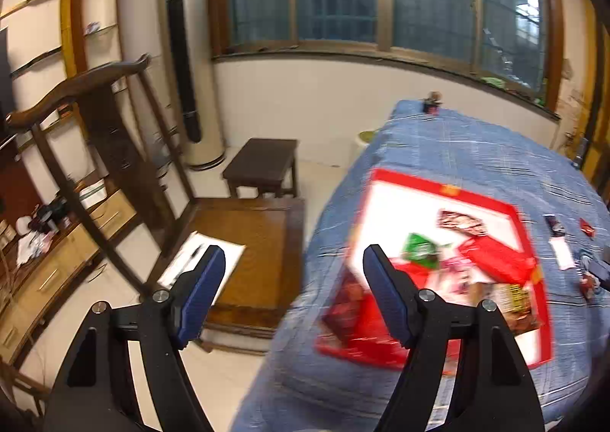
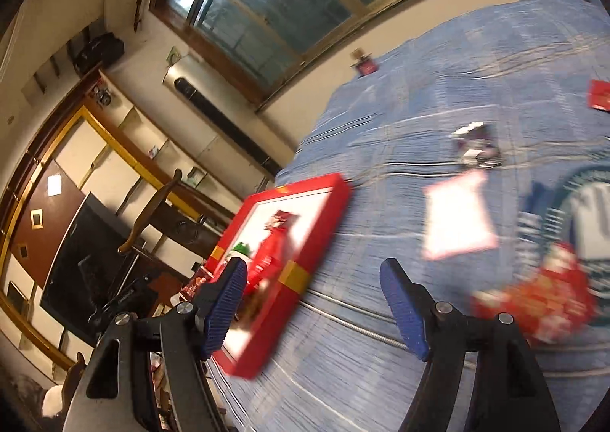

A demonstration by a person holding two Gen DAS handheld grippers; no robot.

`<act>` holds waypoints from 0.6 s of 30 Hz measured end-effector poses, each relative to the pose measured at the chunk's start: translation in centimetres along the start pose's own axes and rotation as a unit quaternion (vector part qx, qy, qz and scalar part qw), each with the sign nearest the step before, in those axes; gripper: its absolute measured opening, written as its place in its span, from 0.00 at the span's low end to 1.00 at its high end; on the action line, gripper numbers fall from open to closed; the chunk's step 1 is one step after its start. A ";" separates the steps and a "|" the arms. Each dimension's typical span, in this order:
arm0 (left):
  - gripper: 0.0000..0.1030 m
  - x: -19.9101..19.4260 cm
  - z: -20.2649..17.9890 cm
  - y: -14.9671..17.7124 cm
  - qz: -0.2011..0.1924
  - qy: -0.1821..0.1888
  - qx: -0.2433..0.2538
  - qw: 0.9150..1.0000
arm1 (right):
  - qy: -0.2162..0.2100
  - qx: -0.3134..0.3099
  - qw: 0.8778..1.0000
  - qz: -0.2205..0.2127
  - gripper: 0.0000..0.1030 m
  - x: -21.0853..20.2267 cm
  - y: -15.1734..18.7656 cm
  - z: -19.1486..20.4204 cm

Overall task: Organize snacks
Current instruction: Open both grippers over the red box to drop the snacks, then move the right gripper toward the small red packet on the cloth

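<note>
A: What is recorded of the surface and the container?

B: A tabletop (image 1: 457,150) is noted, draped in blue woven cloth with pale check lines. A shallow rectangular red tray (image 1: 526,226) with a white floor and yellow bands on its rim is seen lying flat near the cloth's left edge. Crinkled snack packets are heaped inside it: a green packet (image 1: 419,249) and a glossy red packet (image 1: 492,252) can be told apart; the rest is blurred.

A: And outside the tray?

B: A flat pale pink packet (image 2: 457,214) and a red foil packet (image 2: 533,298) are noted loose on the cloth, well apart from the tray.

A: Gripper condition?

B: The left gripper (image 1: 293,260) is recorded as released, its ribbed blue pads spread with nothing between them. The right gripper (image 2: 312,272) is likewise released and empty, its pads above bare cloth between the tray and the loose packets.
</note>
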State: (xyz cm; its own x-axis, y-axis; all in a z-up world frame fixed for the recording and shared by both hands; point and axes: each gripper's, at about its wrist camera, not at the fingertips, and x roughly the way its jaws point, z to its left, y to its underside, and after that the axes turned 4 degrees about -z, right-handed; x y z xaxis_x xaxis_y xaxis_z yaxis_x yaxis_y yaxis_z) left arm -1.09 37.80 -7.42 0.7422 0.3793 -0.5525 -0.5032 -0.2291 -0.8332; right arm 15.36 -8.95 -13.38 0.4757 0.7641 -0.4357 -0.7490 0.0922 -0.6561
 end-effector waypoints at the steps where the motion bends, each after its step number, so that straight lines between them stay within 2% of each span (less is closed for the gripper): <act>1: 0.73 0.3 0.5 0.2 0.006 -0.006 -0.002 1.000 | 0.005 0.000 1.000 -0.005 0.73 -0.8 0.1 -0.6; 5: 0.73 2.4 1.1 1.4 0.042 -0.029 0.001 0.999 | 0.031 0.010 0.999 -0.031 0.73 -4.5 0.5 -2.8; 10: 0.73 4.0 -1.2 3.1 0.074 -0.065 0.025 0.995 | 0.044 0.022 0.997 -0.053 0.73 -7.4 0.7 -4.3; 13: 0.73 2.4 -3.3 3.4 0.051 -0.053 0.039 0.997 | 0.052 0.025 0.996 -0.064 0.73 -8.8 0.5 -5.3; 16: 0.73 0.6 -6.4 3.6 0.021 -0.043 0.084 0.995 | 0.066 0.040 0.994 -0.072 0.73 -9.8 0.6 -6.9; 18: 0.73 -0.1 -8.8 4.0 0.022 -0.002 0.117 0.993 | 0.074 0.062 0.992 -0.079 0.73 -10.4 0.6 -8.3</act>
State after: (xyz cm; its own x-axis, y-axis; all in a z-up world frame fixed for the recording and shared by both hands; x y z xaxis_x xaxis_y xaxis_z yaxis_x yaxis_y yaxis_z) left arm 0.73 28.92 -10.92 0.7154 0.3769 -0.5884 -0.6248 -0.0319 -0.7801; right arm 13.79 -22.13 -14.36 0.6473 0.6325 -0.4254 -0.7063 0.2878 -0.6467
